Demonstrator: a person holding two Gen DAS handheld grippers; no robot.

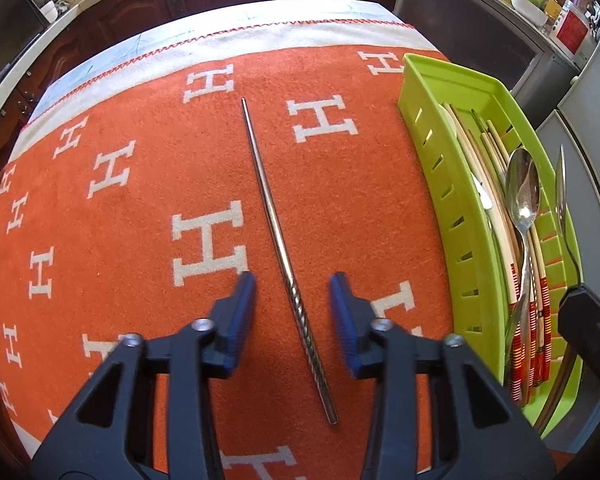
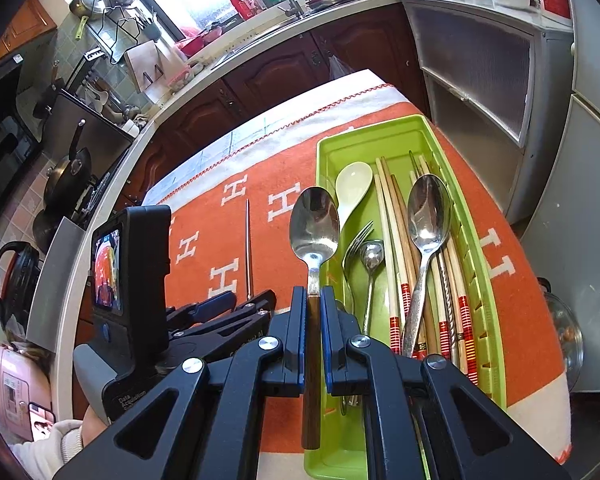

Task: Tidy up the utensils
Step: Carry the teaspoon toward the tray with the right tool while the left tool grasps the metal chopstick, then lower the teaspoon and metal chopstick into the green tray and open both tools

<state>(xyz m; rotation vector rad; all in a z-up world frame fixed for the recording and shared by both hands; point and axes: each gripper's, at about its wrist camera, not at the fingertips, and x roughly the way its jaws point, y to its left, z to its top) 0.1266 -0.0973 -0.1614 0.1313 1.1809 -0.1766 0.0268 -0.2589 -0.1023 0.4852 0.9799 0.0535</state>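
Right tool gripping spoon, chopstick left-view

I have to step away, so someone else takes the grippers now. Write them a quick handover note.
Left gripper: open, straddling the metal chopstick lying on the orange cloth, not gripping.
Right gripper: shut on a wooden-handled spoon, over the green tray's left edge.
Done: chopsticks, spoons and a fork already in the tray.
Left: place the spoon, then grasp and tray the chopstick.
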